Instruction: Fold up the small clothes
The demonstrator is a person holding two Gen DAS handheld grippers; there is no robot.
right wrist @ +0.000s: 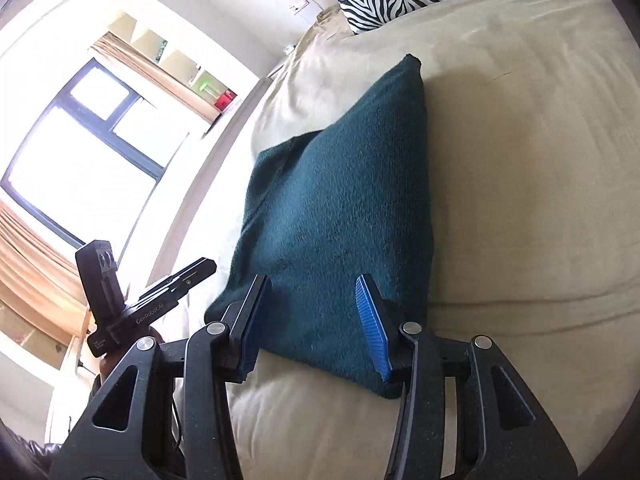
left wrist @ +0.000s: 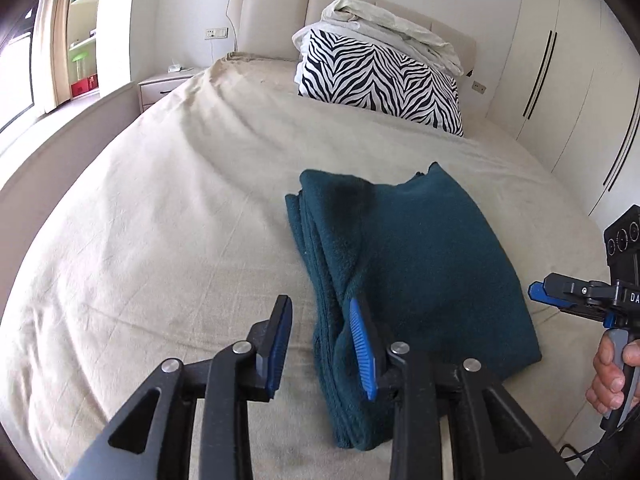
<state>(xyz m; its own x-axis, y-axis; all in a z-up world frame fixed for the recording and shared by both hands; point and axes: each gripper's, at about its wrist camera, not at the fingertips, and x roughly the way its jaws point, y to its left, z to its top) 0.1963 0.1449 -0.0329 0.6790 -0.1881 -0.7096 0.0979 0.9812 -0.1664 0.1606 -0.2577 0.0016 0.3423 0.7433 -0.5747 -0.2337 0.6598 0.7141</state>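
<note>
While both jaws gape empty over the teal cloth (left wrist: 420, 248), "GenRobot.AI" marks the left gripper (right wrist: 160, 304).

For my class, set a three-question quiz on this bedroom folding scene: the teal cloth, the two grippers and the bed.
1. True or false: the teal cloth lies folded on the beige bed sheet.
2. Multiple choice: what is pinched in the left gripper? A) a fold of the cloth B) nothing C) the sheet
3. Fill in: the pillow near the headboard has a ____ pattern.

Key: 1 true. 2 B: its fingers stand apart, one over the sheet and one over the cloth's edge, gripping neither. 3 zebra. The right gripper is open too.
</note>
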